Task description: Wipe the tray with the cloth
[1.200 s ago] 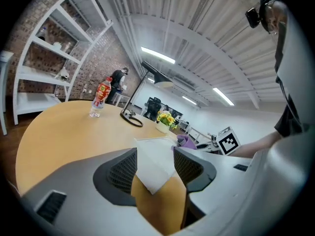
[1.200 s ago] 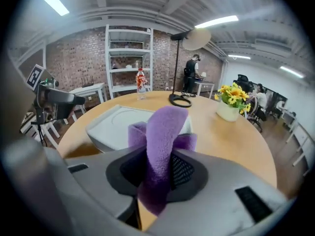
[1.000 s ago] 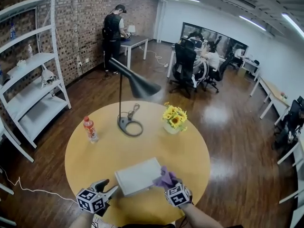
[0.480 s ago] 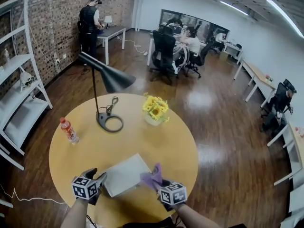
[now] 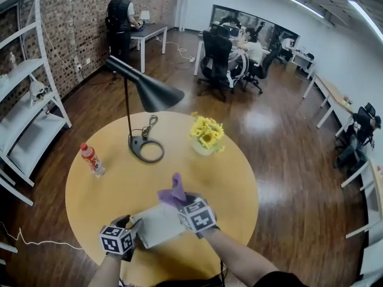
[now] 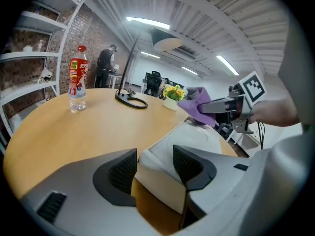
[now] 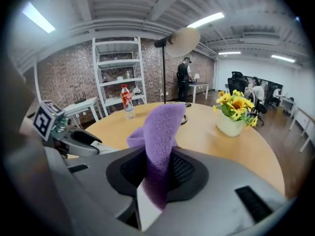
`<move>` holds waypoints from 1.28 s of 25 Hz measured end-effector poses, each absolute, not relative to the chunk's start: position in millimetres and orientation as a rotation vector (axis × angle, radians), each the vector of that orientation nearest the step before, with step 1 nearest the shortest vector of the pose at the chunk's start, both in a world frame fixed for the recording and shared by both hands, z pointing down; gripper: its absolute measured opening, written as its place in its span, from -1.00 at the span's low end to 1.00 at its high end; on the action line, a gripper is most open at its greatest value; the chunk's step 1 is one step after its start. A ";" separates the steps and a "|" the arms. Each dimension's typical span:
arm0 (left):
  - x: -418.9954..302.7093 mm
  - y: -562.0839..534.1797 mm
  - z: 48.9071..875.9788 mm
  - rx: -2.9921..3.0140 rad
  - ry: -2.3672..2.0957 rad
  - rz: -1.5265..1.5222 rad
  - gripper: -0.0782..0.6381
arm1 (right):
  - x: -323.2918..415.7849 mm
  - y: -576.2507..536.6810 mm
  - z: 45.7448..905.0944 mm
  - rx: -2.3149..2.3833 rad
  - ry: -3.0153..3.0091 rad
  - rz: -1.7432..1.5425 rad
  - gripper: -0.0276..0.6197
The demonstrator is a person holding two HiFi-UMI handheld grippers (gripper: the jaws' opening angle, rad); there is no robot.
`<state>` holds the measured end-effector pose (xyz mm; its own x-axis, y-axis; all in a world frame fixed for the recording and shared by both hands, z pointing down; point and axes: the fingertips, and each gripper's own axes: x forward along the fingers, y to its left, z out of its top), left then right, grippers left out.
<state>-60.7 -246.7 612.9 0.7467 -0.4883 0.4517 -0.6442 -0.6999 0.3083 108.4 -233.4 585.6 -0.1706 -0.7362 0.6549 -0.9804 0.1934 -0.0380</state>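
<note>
Looking down on the round yellow table, the white tray lies flat near its closest edge, low in the middle of the head view. The left tongs come in from the lower left. Their jaws have just been closing, and they now stand narrow, with the tray's near corner filling the gap between the dark ribbed pads. The tray's shallow white bed runs away from them toward the right of that gripper's view.

The right tongs are pinched on a purple cloth. It stands up out of the jaws in a soft fold and flops over at the top. In the head view the cloth sits over the tray's far right corner, just above the marker cube. I cannot tell whether it touches the tray.

Farther up the table a black desk lamp leans over its ring-shaped base. A clear bottle with a red label stands upright at the left. A pot of sunflowers sits right of centre, well apart from the tray. White shelving lines the brick wall at the left edge, and a person stands at a desk in the upper left.
</note>
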 end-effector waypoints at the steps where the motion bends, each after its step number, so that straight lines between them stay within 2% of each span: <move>1: -61.3 -246.4 613.9 2.477 -0.869 0.454 -0.19 | 105.5 -242.7 593.9 1.568 -1.918 0.641 -0.63; 7: -62.3 -247.1 613.1 2.472 -0.893 0.453 -0.19 | 107.6 -235.2 609.8 1.425 -1.693 0.522 -0.63; 21: -60.6 -246.8 611.3 2.474 -0.954 0.477 -0.19 | 124.8 -144.4 630.4 1.517 -1.786 0.630 -0.63; 26: -67.5 -237.2 598.1 2.507 -0.964 0.399 -0.18 | 126.5 -127.6 632.6 1.539 -1.806 0.653 -0.63; 32: -109.2 -214.7 560.6 2.557 -0.978 0.240 -0.18 | 106.0 -175.1 609.3 1.473 -1.898 0.632 -0.64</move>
